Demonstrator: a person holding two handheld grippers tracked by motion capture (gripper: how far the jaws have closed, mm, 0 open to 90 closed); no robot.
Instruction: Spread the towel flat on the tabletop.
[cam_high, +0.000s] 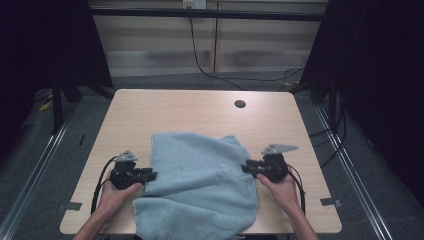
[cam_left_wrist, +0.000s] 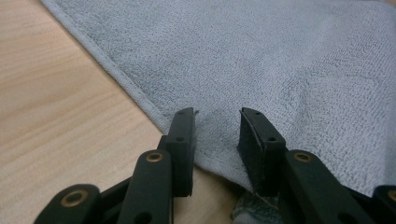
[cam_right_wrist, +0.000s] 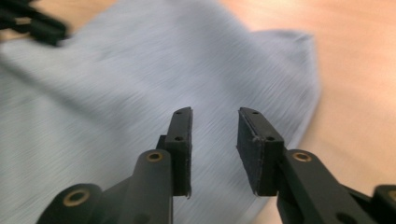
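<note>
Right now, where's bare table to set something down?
The far half of the table is free, from the towel's far edge to the round cable hole. Narrow bare strips run outside each hand along the left and right edges. The near middle is crowded: the towel covers it and droops over the front edge, with both tongs at its sides.

text: none legible | labels: none | brands: none | numbers: none | signs: none

Lab: black curtains (cam_high: 45, 40), cables (cam_high: 200, 55)
</note>
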